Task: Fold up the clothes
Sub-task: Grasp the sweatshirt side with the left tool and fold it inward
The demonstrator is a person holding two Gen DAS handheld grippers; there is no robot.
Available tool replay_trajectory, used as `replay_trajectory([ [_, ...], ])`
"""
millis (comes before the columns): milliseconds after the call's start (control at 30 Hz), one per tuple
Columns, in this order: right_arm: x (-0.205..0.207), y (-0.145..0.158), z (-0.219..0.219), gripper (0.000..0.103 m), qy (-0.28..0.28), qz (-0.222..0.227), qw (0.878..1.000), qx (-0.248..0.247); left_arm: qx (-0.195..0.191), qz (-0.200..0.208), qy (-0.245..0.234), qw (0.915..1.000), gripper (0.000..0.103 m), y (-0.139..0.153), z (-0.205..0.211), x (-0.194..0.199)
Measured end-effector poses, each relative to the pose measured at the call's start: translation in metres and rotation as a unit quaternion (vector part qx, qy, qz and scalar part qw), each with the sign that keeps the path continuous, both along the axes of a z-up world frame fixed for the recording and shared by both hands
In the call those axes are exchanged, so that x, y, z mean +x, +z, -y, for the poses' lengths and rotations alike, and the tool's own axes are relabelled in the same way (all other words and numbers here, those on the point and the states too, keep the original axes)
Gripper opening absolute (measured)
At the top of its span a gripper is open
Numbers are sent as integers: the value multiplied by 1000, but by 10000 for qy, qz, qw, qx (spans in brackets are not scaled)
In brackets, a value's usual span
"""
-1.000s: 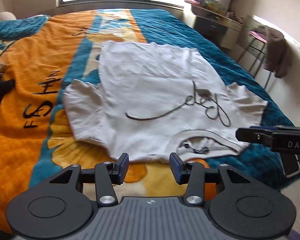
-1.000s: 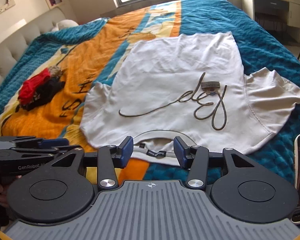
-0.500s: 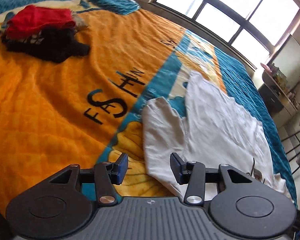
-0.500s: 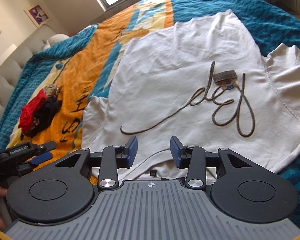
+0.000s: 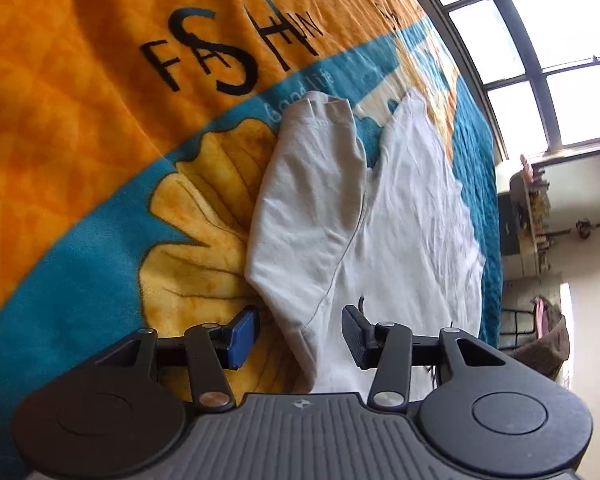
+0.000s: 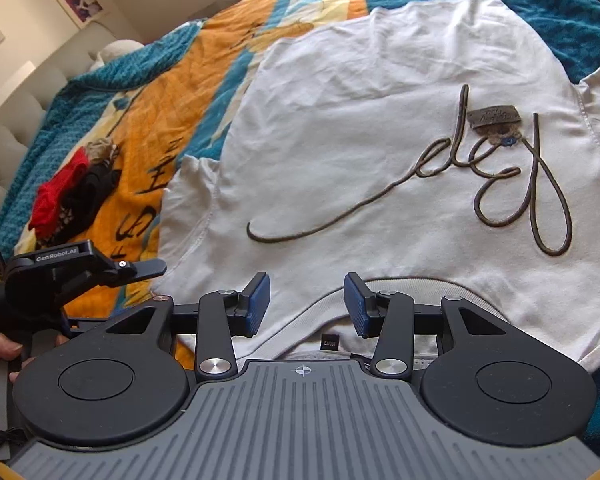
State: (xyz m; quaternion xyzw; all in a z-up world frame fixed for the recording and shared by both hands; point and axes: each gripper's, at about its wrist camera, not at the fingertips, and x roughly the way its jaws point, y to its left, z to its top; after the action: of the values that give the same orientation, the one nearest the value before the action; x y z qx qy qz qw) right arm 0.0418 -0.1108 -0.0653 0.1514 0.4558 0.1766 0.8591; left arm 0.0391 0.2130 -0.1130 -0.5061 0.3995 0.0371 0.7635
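With the white shirt (image 6: 380, 152) spread flat, front up, on the bed (image 5: 80, 128), both jaws wide and empty, the left gripper (image 5: 298, 334) should bite the shoulder edge squarely and the right gripper (image 6: 306, 304) the collar (image 6: 340, 300), catching both layers.

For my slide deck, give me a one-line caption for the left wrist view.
Open left gripper straddles the shoulder edge of a white T-shirt spread on an orange-and-teal blanket.
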Motion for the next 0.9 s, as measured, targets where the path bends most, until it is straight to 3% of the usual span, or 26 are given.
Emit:
replay_trajectory([
  [67,0,-8,2,48,-61,-21,10000,0,-479,339,342,9977,46,-10,-2,2],
  [133,0,-15,4,47,-118,-137,9998,-12,-1082,622,719,9896,45,-21,-6,3],
  [200,-1,-22,6,47,-120,-206,9997,-47,-1111,934,1303,9808,40,-20,-14,-4],
  [267,-2,-23,8,47,-84,-170,9998,-51,-354,1307,1887,9727,40,-1,-22,-22],
  [300,-3,-22,9,47,-62,-151,9999,-49,57,1411,1940,9708,40,9,-23,-28],
  [400,-3,-22,13,47,-68,-162,9998,-40,1256,1609,1795,9624,46,39,-26,-41],
  [433,-2,-23,14,47,-74,-187,9998,-4,1323,1454,1667,9662,48,41,-26,-40],
  [567,-1,-24,16,47,-151,-244,9996,84,866,650,1173,9872,48,28,-27,-32],
  [633,-2,-24,16,48,-149,-245,9996,86,258,500,1008,9933,49,12,-31,-25],
  [700,-3,-24,15,48,-103,-216,9997,32,-188,347,962,9946,50,-2,-32,-14],
  [900,-4,-25,14,48,-107,-230,9997,27,-879,382,772,9924,51,-28,-32,14],
])
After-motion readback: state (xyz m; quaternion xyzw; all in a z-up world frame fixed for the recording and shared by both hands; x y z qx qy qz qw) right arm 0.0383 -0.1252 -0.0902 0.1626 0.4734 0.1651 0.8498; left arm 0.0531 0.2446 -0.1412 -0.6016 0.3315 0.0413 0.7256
